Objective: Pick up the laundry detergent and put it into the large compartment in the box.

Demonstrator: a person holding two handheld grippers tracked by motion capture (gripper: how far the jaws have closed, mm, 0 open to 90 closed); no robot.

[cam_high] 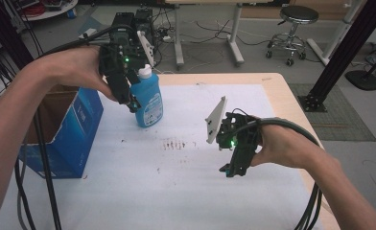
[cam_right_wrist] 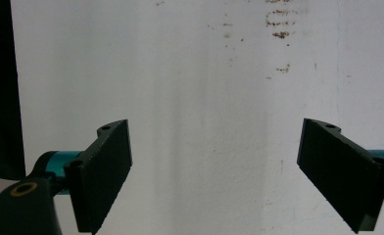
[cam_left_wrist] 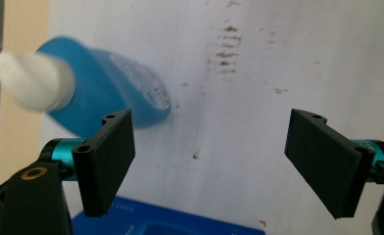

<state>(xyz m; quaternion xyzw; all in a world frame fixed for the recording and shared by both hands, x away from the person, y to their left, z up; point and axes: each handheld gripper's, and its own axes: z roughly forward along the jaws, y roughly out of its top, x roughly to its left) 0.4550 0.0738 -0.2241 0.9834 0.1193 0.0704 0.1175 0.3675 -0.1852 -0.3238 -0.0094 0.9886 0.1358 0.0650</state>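
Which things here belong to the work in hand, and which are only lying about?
In use:
- blue bottle, upright on the white sheet
- left tongs, open beside it
- blue box, open, at the table's left edge

Lying about:
- right tongs, open, idle over the sheet
- brown stains
- stool on the floor

Light wood table (cam_high: 278, 91) w/ a white sheet (cam_high: 186, 191) covering most of its top, brownish smudges (cam_high: 175, 143) marking the sheet's middle. Blue bottle (cam_high: 147, 103) w/ white cap standing upright on the sheet, left-rear. Blue cardboard box (cam_high: 76, 136) sitting open at the left edge, just beside the bottle.
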